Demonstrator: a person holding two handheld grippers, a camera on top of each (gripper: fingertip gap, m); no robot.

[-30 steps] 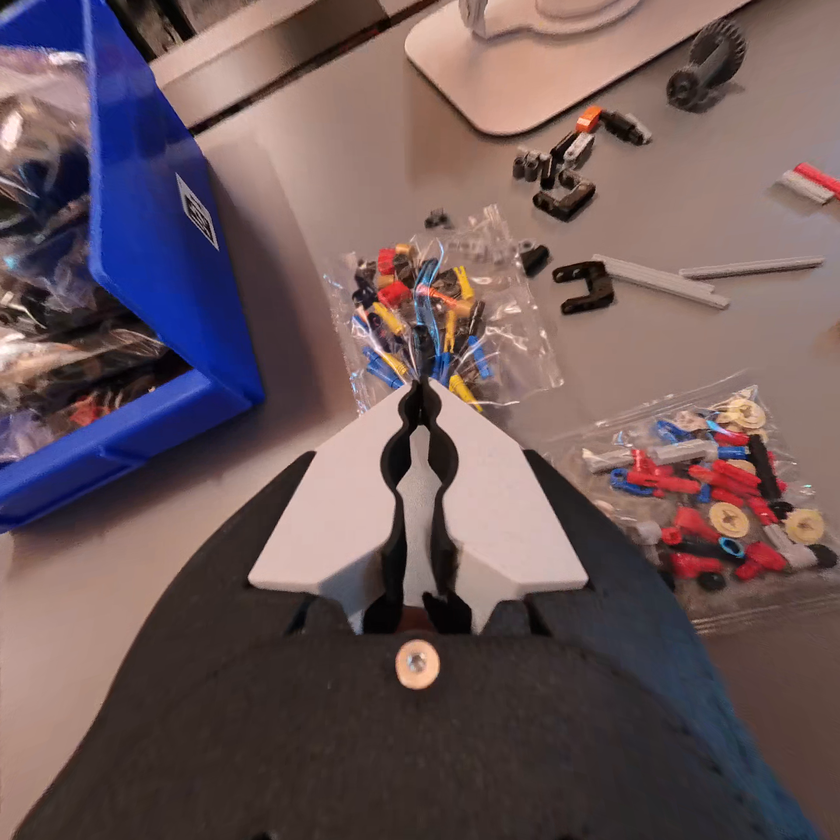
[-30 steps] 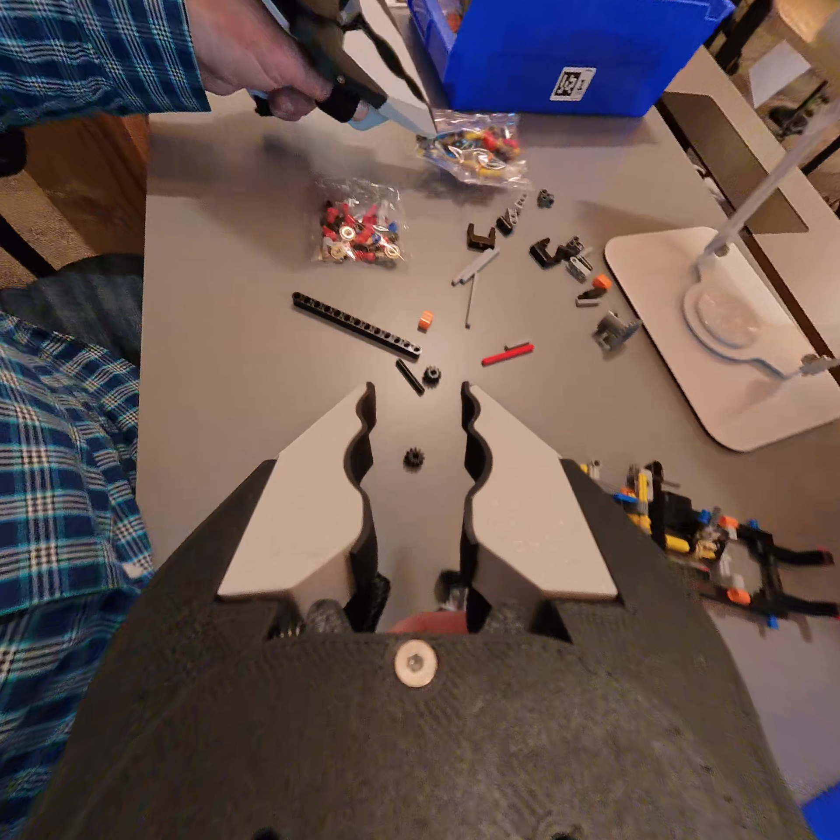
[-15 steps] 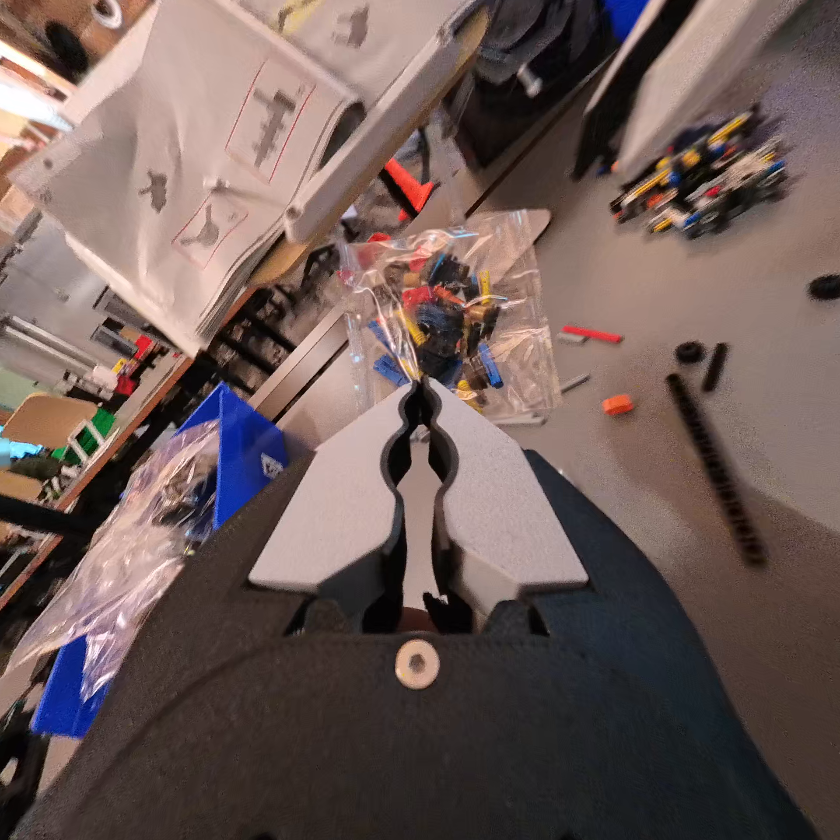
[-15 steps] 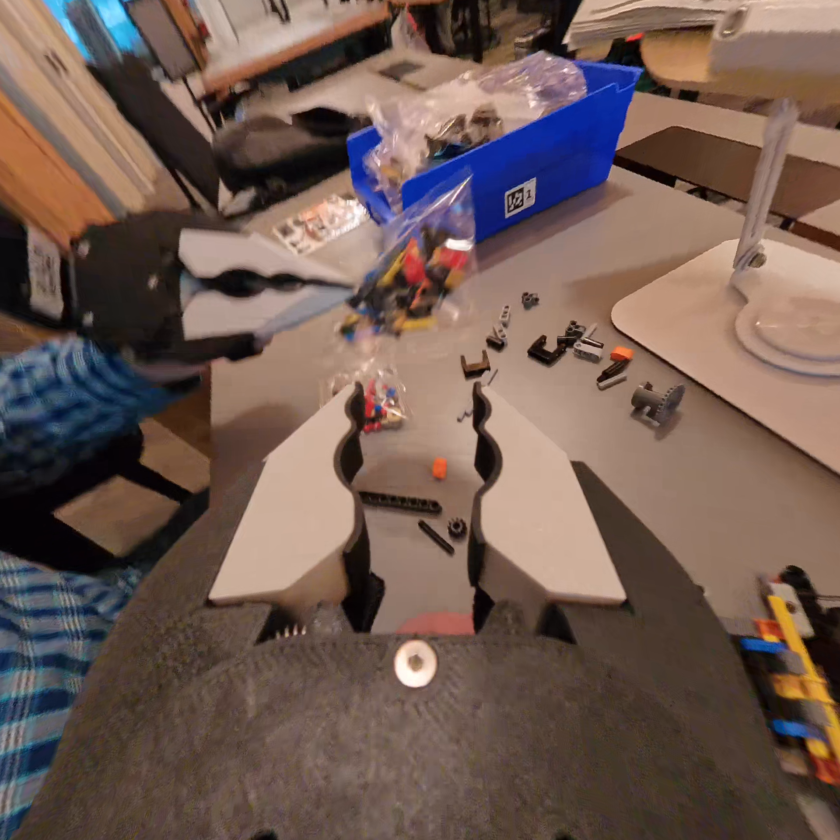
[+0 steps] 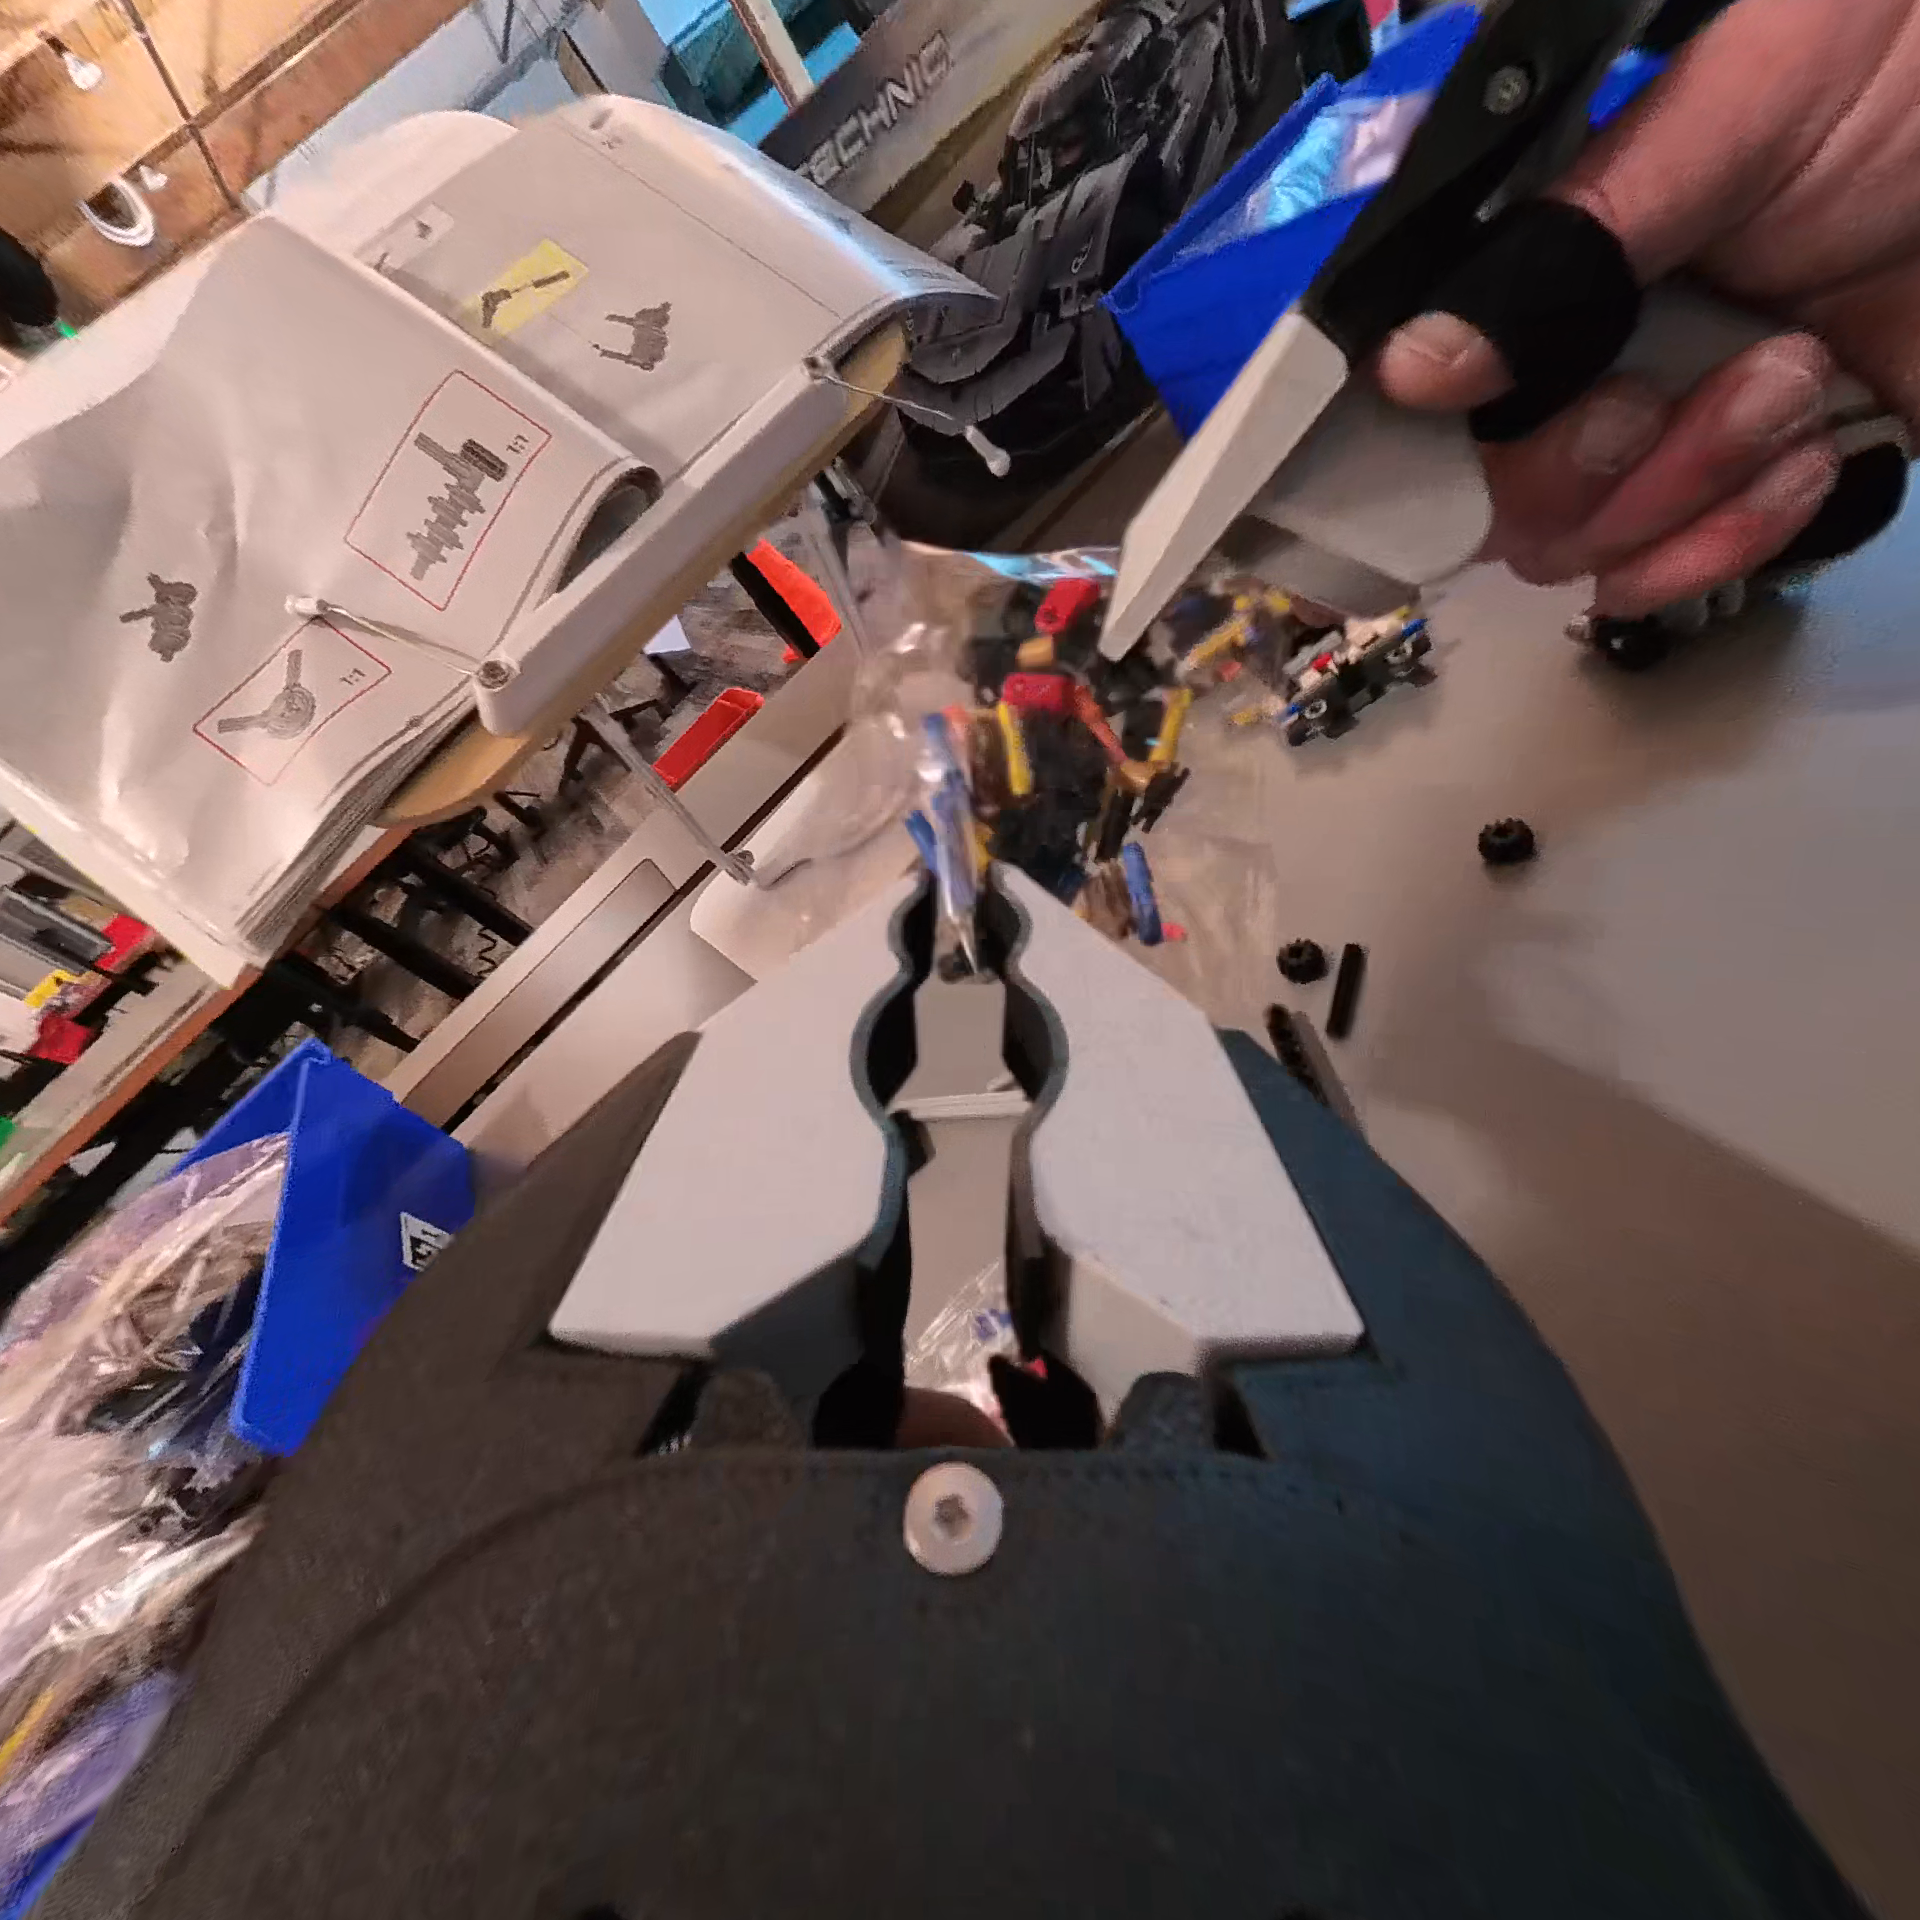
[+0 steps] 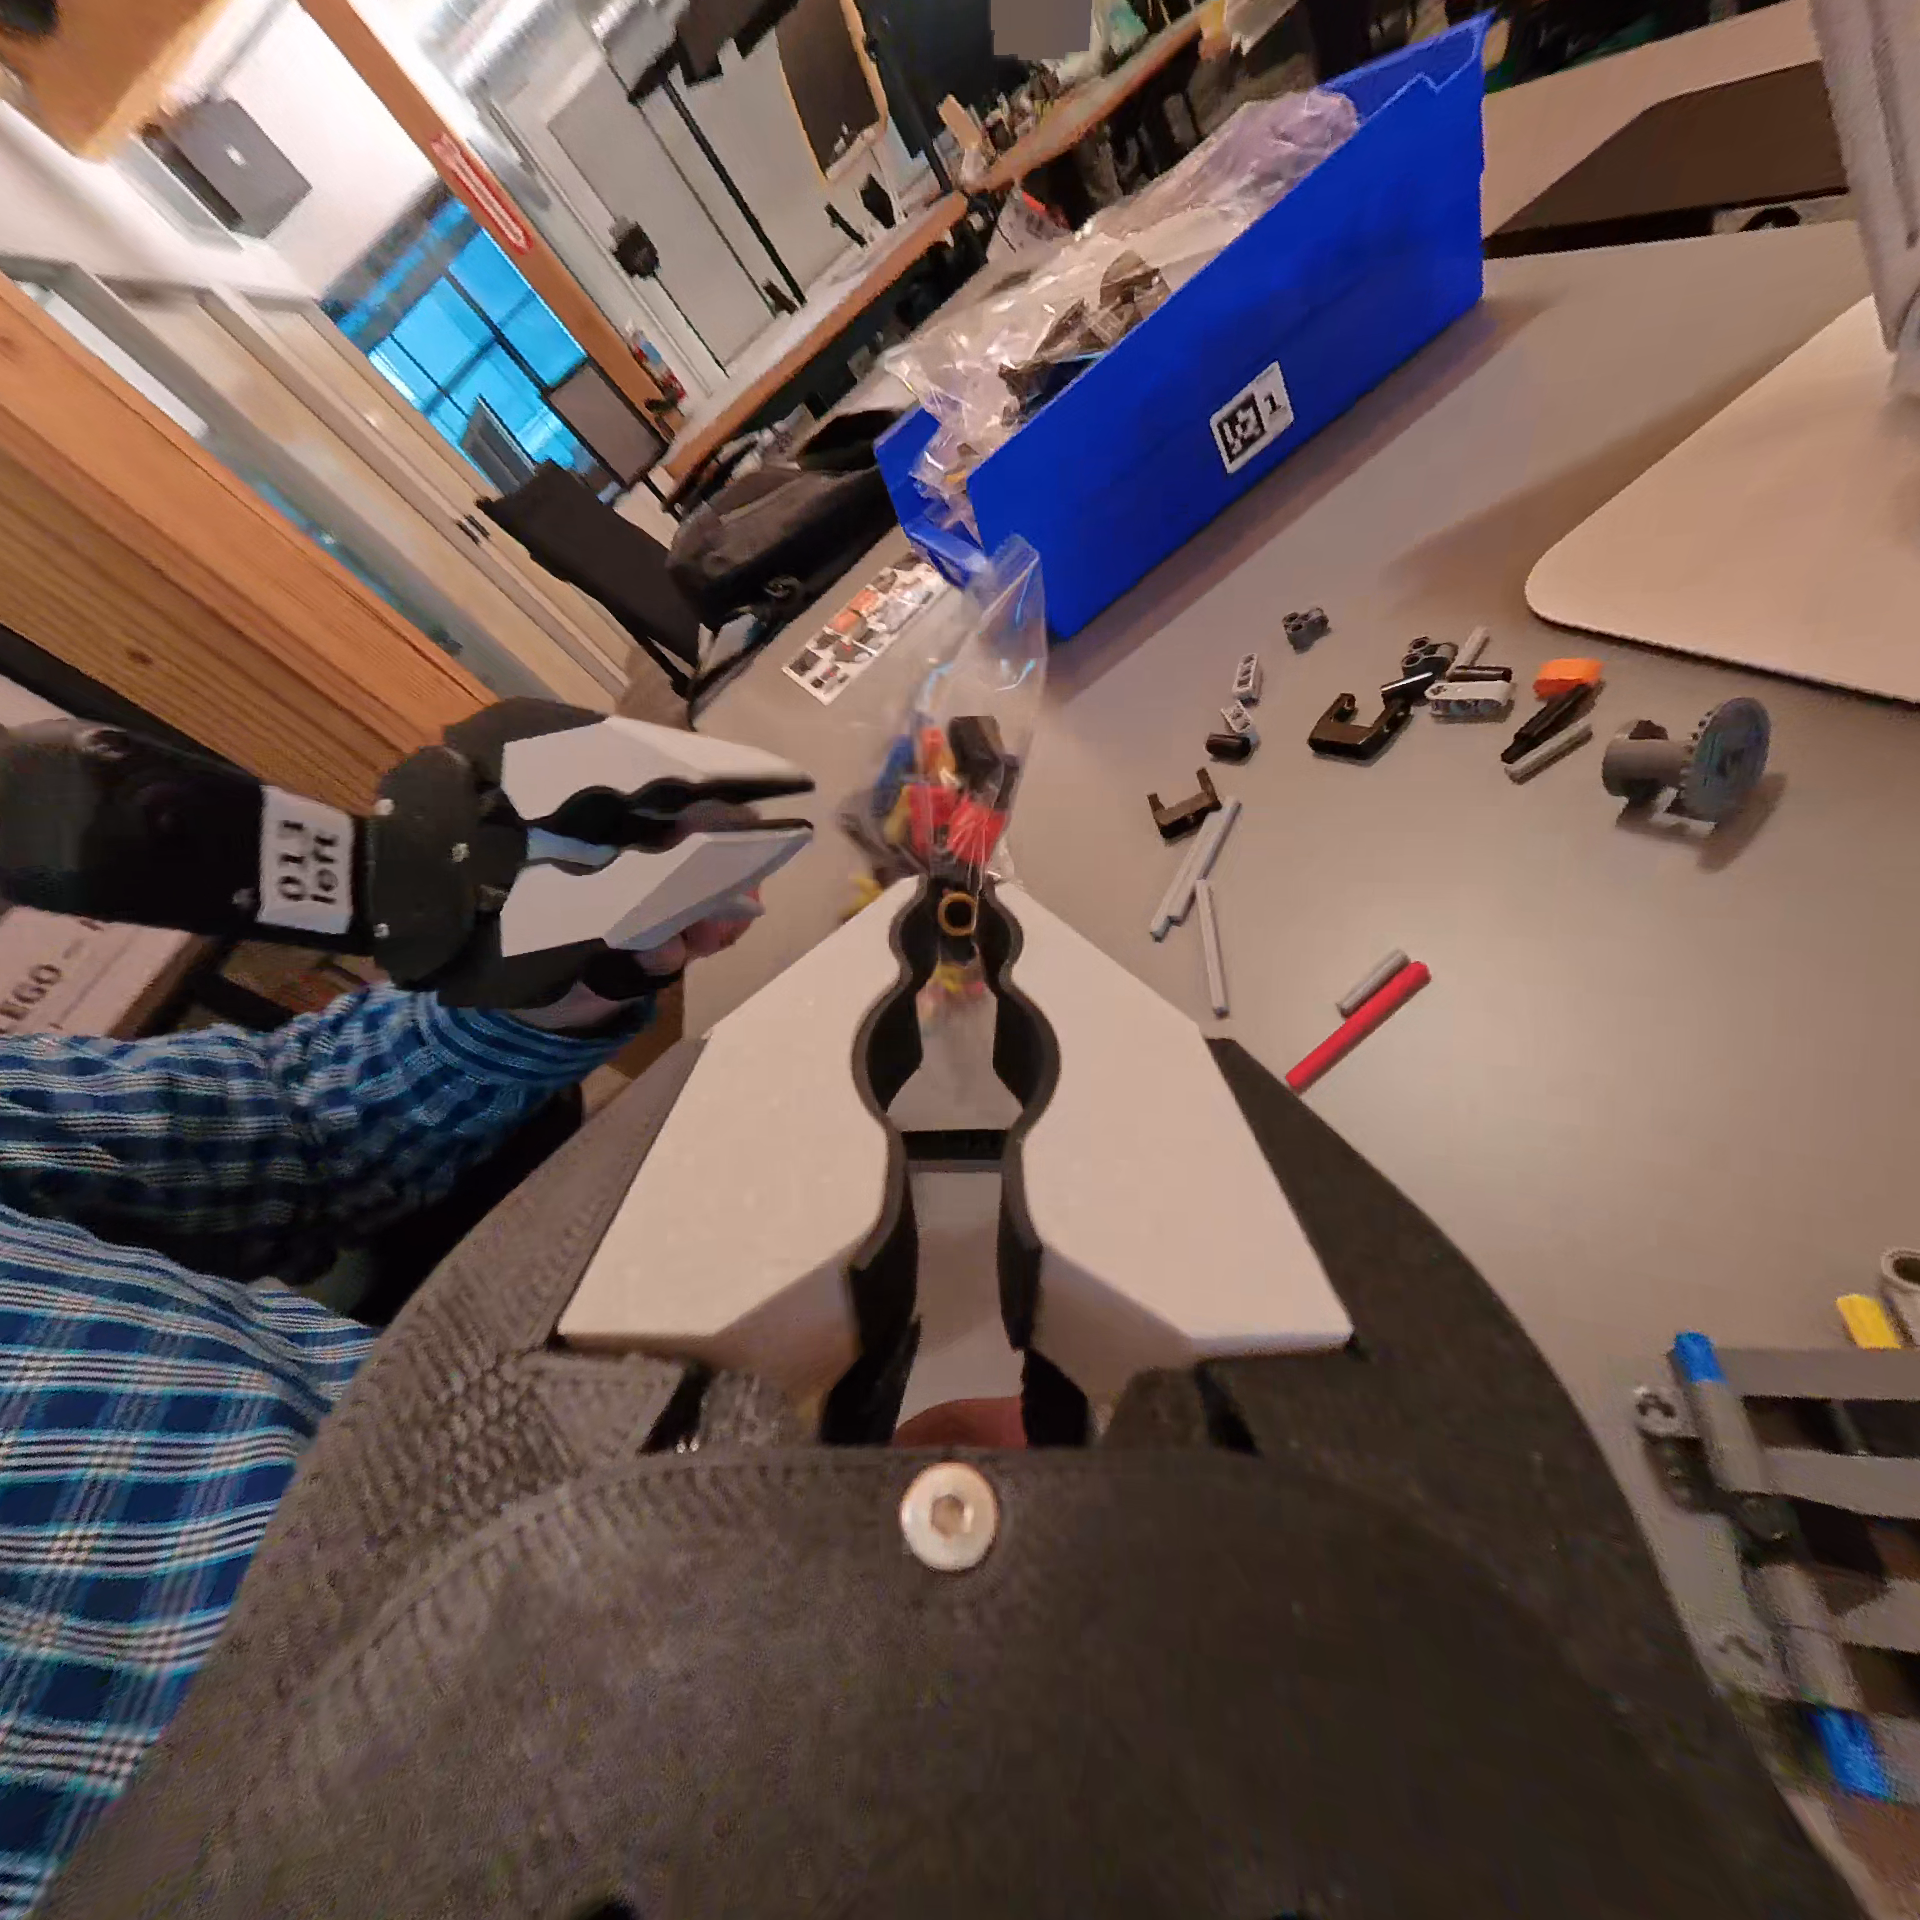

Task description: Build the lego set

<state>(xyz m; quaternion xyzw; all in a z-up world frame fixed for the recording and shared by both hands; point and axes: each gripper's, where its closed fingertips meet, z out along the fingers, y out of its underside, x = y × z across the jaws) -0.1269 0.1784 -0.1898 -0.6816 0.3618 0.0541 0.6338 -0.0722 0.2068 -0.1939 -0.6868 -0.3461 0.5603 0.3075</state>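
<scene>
A clear bag of small coloured lego pieces [image 6: 945, 790] is held up above the grey table [image 6: 1558, 1039]. My right gripper [image 6: 956, 888] is shut on the bag's lower end, and the bag stands up from its tips. My left gripper [image 6: 808, 805] is just left of the bag, its jaws a narrow gap apart, and looks clear of it. In the left wrist view the bag [image 5: 1049, 748] hangs right in front of my left gripper [image 5: 961, 888]. A finger [image 5: 1216, 488] of the right gripper, held by a hand, reaches the bag from above.
A blue bin [image 6: 1247, 416] of bagged parts stands at the back. Loose black, grey and red parts [image 6: 1351, 722] lie on the table, with a grey gear piece [image 6: 1683, 769]. A part-built model [image 6: 1766, 1455] is at the right. An instruction booklet [image 5: 312, 468] sits on a stand. Tip to tip, the grippers are about 7 cm apart.
The left gripper lifted the bag off the table and has eased open. The right gripper rose, moved in and closed on the bag.
</scene>
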